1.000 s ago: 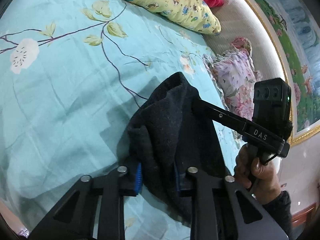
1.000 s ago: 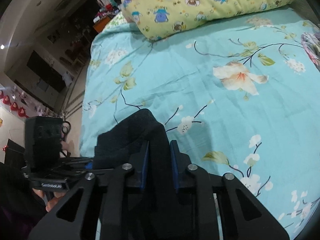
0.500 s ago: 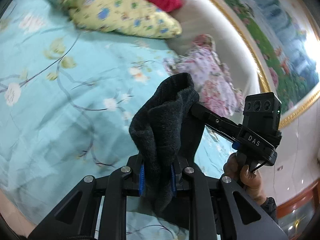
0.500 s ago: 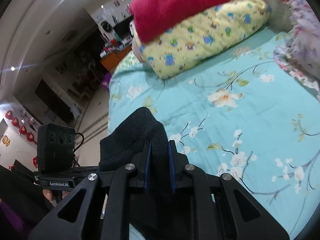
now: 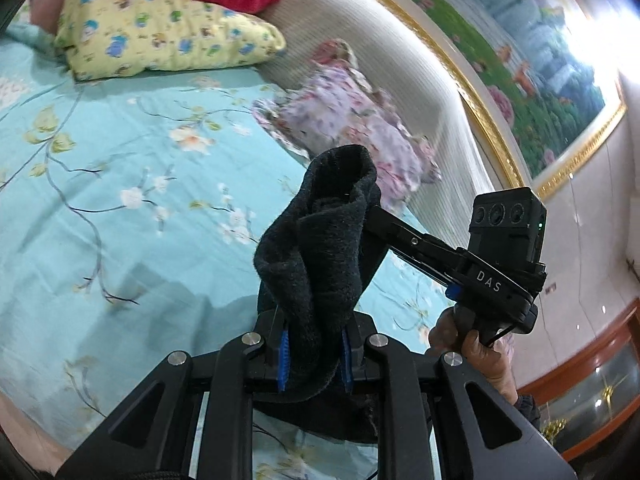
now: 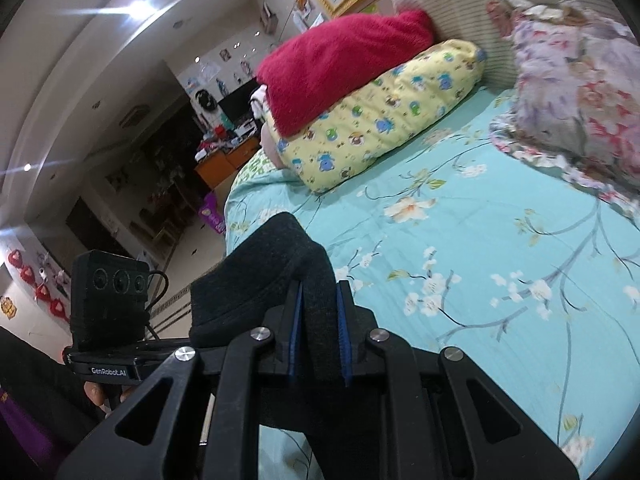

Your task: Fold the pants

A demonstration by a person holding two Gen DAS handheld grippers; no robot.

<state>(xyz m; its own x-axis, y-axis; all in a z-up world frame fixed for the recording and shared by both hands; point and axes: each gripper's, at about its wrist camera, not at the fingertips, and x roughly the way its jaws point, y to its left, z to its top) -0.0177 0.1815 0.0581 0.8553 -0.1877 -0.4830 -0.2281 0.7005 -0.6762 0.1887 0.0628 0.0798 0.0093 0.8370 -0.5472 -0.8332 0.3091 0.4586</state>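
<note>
The dark fleecy pants (image 5: 320, 248) hang bunched in the air above the bed, held by both grippers. My left gripper (image 5: 314, 356) is shut on one edge of the cloth, its blue pads pressing the fabric. My right gripper (image 6: 318, 336) is shut on another edge of the pants (image 6: 260, 276). In the left wrist view the right gripper's fingers (image 5: 396, 228) reach into the cloth from the right, with a hand (image 5: 472, 344) on its handle. The lower part of the pants drops out of sight below the jaws.
The bed has a turquoise flowered sheet (image 5: 100, 208). A yellow patterned pillow (image 6: 384, 120) with a red blanket (image 6: 344, 64) on it lies by the padded headboard (image 5: 384, 52). A pink floral pillow (image 6: 580, 92) sits beside it. The other gripper's camera box (image 6: 110, 300) is at left.
Both grippers have lifted the pants off the sheet and up into the air. The views have swung toward the headboard and pillows. The left gripper has closed tighter on the cloth.
</note>
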